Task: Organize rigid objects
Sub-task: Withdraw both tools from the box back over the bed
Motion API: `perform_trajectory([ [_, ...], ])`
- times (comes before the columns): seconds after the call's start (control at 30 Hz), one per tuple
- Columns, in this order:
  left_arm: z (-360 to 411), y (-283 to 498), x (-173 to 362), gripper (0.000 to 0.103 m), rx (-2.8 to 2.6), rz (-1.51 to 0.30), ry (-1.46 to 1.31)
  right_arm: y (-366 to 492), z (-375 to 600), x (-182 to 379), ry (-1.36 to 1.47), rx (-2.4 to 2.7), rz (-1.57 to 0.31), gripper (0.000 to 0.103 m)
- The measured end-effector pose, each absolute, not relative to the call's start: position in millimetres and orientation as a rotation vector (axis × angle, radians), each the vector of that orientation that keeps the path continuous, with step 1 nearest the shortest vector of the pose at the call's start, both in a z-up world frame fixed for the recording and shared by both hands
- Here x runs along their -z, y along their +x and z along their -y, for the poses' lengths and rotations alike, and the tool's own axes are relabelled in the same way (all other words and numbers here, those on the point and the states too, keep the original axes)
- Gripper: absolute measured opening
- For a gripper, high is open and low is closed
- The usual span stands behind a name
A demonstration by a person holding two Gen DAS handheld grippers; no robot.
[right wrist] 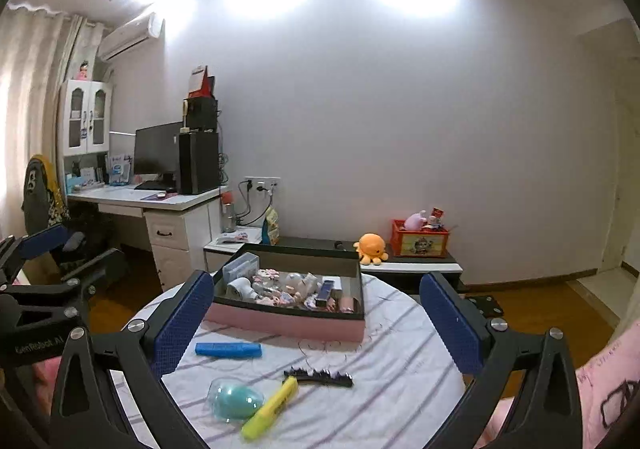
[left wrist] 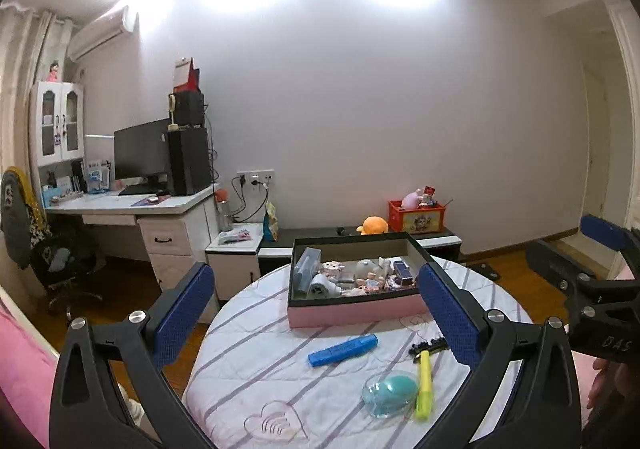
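First, the left wrist view: left gripper [left wrist: 316, 313] spread wide, empty, above the round table [left wrist: 240, 365]; pink box [left wrist: 352, 313] behind blue marker [left wrist: 343, 349]. Right wrist view: right gripper [right wrist: 316, 323] likewise agape; black comb [right wrist: 319, 376] fully visible (partly hidden opposite).

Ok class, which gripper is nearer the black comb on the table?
Right. The black comb lies straight ahead of the right gripper, centred between its fingers; from the left gripper it sits off to the right, partly behind a finger.
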State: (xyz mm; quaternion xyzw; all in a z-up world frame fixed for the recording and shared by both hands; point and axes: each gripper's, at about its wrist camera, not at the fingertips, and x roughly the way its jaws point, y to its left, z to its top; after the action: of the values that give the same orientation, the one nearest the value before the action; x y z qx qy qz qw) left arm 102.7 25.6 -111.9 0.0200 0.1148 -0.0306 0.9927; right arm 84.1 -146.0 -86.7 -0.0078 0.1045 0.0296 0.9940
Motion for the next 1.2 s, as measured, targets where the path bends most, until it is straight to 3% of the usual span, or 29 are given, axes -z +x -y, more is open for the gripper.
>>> perform_trajectory([
  [0.77, -30, 77, 117, 0.103, 0.046, -0.229, 0.079, 48, 150, 89, 0.000, -0.049, -0.215, 0.103],
  [1.2, -13, 137, 211, 0.103, 0.128, -0.524, 0.127, 94, 173, 159, 0.025, -0.008, -0.440, 0.103],
])
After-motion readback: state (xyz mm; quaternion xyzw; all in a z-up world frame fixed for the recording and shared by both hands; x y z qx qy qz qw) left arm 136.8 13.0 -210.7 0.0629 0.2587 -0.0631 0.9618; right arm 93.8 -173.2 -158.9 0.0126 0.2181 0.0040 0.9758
